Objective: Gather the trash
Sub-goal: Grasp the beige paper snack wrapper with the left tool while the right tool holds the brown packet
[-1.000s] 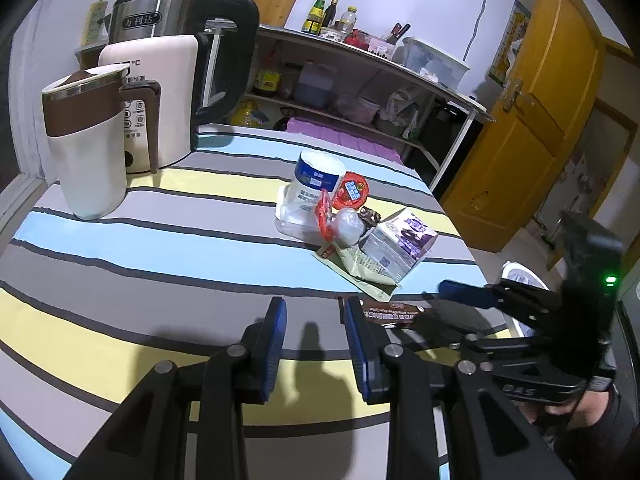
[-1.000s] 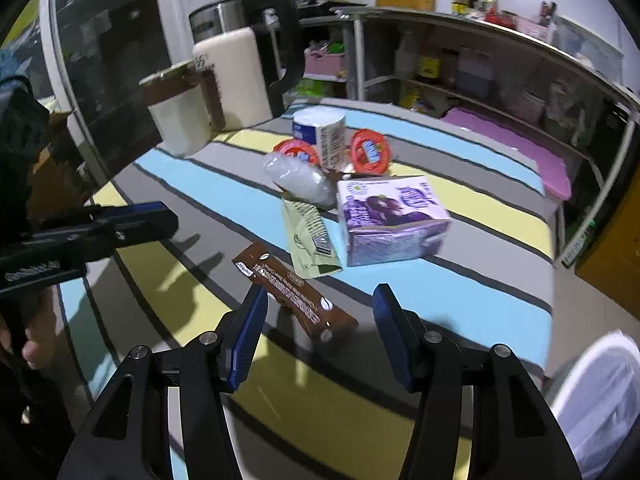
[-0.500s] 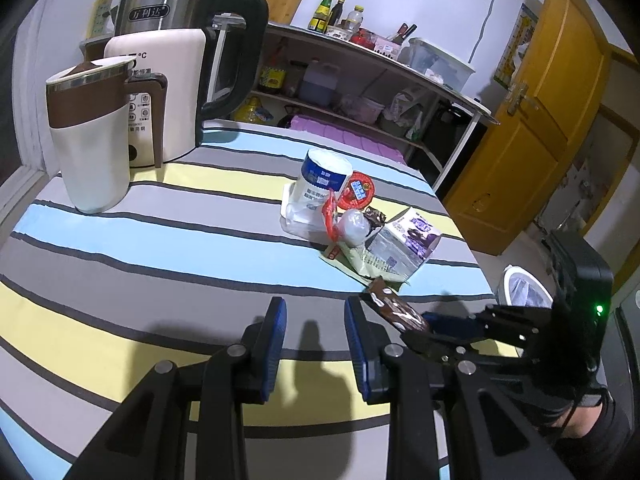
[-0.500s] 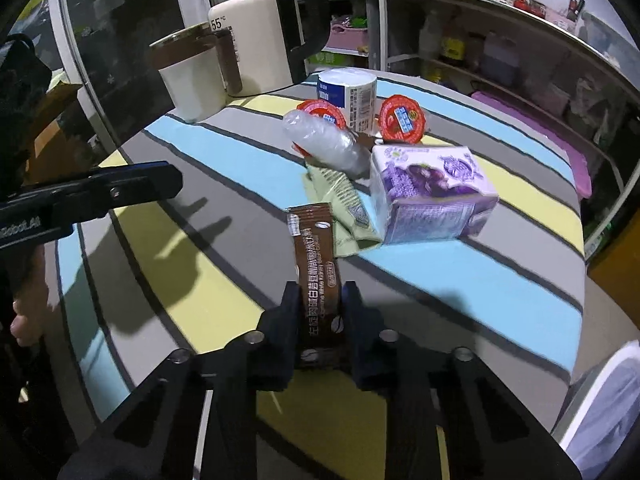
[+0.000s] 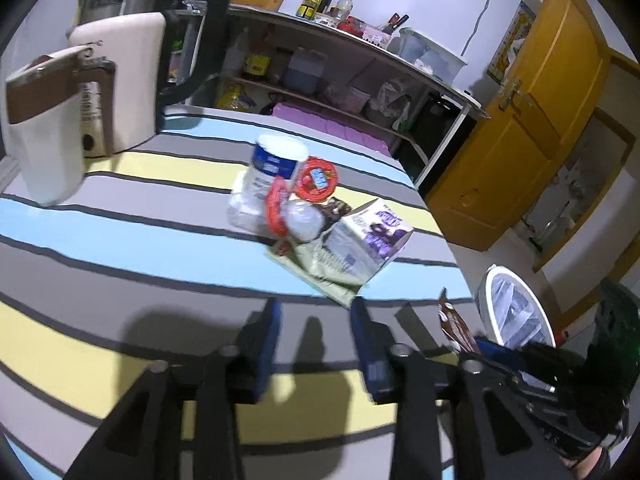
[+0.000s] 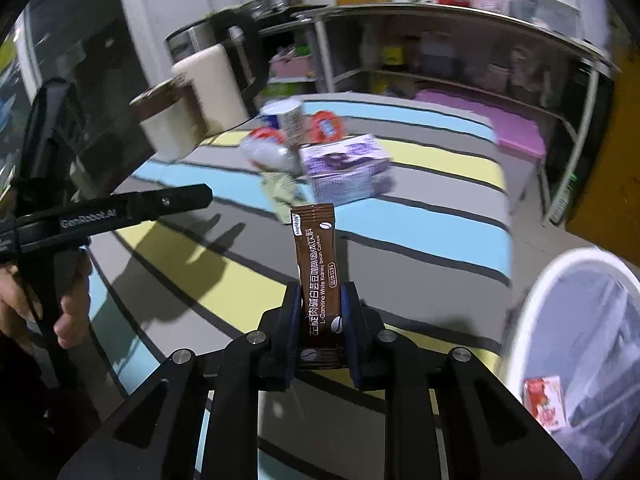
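- Two views, left wrist first: the left gripper hangs over the striped bench with its blue-padded fingers parted and nothing between them; the jaws have just been opening.
- Beyond those fingers lies a small heap of trash: a white tub with a blue label, two red-rimmed lids, a clear crumpled plastic piece, a green flat packet and a purple-and-white carton, all touching or overlapping.
- Far left on the bench stand a white jug with a brown band and a cream kettle-like appliance.
- Low right, off the bench edge, sits a white bin with a clear liner; the right gripper shows near it with a brown sachet sticking up from it.
- Right wrist view: the right gripper has its fingers pressed onto the lower part of the brown coffee sachet, which stands upright, clear of the bench; the jaws closed within the last second.
- The carton and the rest of the heap lie beyond the sachet, blurred.
- The bin is low right, with a red-and-white wrapper inside the liner.
- At left, a person's hand holds the left gripper, seen from the side.
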A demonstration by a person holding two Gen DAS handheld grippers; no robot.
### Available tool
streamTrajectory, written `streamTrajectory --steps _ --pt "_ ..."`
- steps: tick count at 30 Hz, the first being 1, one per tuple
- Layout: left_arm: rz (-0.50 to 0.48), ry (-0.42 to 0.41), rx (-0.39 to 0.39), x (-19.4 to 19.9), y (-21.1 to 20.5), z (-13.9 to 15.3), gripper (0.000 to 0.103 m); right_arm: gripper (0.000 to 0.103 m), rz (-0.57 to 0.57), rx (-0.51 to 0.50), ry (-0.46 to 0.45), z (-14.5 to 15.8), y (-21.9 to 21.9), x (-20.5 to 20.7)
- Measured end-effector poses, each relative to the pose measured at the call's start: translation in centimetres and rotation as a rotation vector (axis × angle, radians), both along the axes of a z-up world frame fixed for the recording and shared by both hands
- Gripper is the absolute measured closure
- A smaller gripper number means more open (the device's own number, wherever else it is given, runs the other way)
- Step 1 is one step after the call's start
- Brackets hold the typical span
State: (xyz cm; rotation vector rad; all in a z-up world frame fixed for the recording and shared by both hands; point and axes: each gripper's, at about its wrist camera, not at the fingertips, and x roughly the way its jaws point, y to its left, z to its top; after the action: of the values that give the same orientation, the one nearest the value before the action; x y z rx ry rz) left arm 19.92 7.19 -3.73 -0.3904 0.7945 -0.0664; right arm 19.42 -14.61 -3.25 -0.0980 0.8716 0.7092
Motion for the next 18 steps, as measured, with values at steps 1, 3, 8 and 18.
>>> streamTrajectory --steps 1,3,8,18 --pt "0.006 0.002 -0.008 0.3 -0.2 -0.1 0.055 0.082 -0.014 0.004 0.000 0.0 -0.5 0.1" --pt "0.019 0.009 -0.024 1.3 -0.6 -0.4 0.054 0.082 -0.036 0.012 0.000 0.1 -1.3 0.4" --pt "0.072 0.044 -0.021 3.6 -1.4 -1.5 0.053 0.082 -0.063 0.025 0.000 0.1 -2.6 0.8" --pt "0.125 0.084 0.076 6.0 -2.9 -2.8 0.054 0.082 -0.078 0.046 0.003 -0.2 -4.0 1.4"
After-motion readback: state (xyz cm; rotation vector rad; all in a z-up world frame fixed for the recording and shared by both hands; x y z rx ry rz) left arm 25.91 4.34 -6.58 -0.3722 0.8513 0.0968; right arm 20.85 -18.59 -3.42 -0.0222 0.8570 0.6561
